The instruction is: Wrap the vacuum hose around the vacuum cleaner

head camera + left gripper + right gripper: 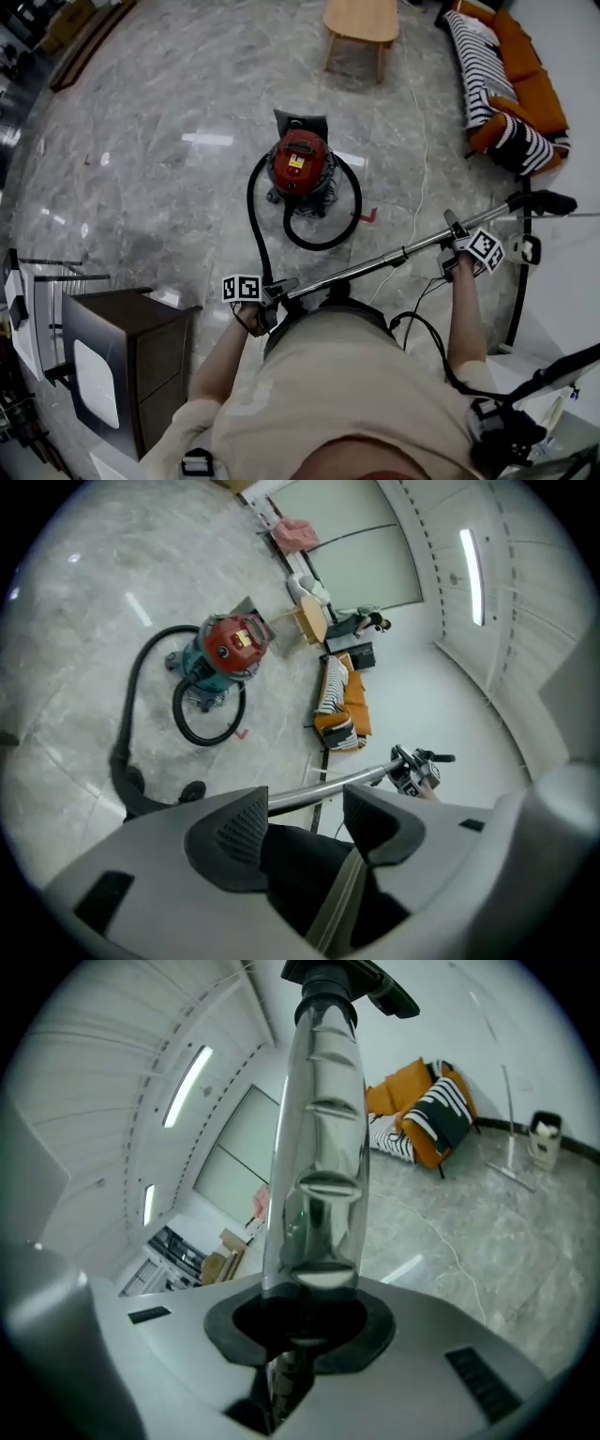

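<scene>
Near the top middle of the head view, the red vacuum cleaner (300, 161) is seen standing on the grey floor (169, 112). Its black hose (250, 211) is laid in a loose loop on the floor, just below and to the right of the machine. From the machine's left side the hose is led down toward the lower middle of the frame.

A shiny metal tube (366, 265) is stretched across the lower middle of the frame, from the left up to the right. The left gripper (274, 293) is placed at the tube's left end, where the hose comes down to it. In the left gripper view its jaws are seen apart. The tube is seen just past their tips and is not squeezed by them.

The right gripper (457, 247) is placed far along the tube, at the right of the frame. Its jaws are closed tight on the tube, which is seen rising straight out of them in the right gripper view. The black floor head (544, 202) is found at the tube's far end, past the right gripper.

The vacuum cleaner is kept well apart from both grippers. An orange and striped sofa (516, 84) is seen at the upper right.
</scene>
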`<state>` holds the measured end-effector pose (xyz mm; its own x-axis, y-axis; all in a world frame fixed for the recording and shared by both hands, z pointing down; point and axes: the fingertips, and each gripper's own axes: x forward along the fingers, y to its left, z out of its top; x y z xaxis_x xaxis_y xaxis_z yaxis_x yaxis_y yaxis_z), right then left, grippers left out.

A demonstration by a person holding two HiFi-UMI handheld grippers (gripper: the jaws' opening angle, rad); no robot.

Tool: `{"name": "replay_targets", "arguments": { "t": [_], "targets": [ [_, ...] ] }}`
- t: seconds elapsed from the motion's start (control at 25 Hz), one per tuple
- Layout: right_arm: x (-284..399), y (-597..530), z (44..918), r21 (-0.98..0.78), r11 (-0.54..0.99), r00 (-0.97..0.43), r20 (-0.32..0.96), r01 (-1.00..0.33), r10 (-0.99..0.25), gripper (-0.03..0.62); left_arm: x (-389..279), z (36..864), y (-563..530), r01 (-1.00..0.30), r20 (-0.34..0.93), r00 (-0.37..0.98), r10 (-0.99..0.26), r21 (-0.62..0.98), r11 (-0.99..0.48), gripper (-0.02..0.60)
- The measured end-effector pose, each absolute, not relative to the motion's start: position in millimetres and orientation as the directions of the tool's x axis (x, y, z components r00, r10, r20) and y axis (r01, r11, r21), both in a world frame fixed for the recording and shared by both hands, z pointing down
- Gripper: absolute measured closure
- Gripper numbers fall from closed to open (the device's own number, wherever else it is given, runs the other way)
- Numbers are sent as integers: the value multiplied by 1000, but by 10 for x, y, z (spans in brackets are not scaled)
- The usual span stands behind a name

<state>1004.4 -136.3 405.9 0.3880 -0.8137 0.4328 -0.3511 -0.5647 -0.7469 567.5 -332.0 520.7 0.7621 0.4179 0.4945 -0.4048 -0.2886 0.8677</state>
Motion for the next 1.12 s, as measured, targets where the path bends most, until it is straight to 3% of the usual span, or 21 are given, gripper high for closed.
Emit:
{"name": "replay_targets", "arguments": {
  "t": [0.2, 0.36, 0.6, 1.12],
  "targets": [
    [10358, -1326, 3791, -532, -601, 354, 498, -596, -792, 530, 5176, 5413, -3521, -541, 582, 768, 268, 813, -214, 328],
    [10599, -1367, 3566, -353, -582, 358, 527, -733, -771, 537, 5077, 5473, -3499, -574, 606, 763, 227, 796, -193, 328],
    [10678, -1608, 3460, -326, -527, 316, 521, -785, -793, 543, 5284, 5416, -3457, -585, 627, 750, 208, 777, -234, 328],
    [10148, -2333, 3878, -342, -300, 67, 553, -890, -831, 542, 5589, 5316, -3481, -635, 669, 738, 82, 732, -247, 328]
  ]
}}
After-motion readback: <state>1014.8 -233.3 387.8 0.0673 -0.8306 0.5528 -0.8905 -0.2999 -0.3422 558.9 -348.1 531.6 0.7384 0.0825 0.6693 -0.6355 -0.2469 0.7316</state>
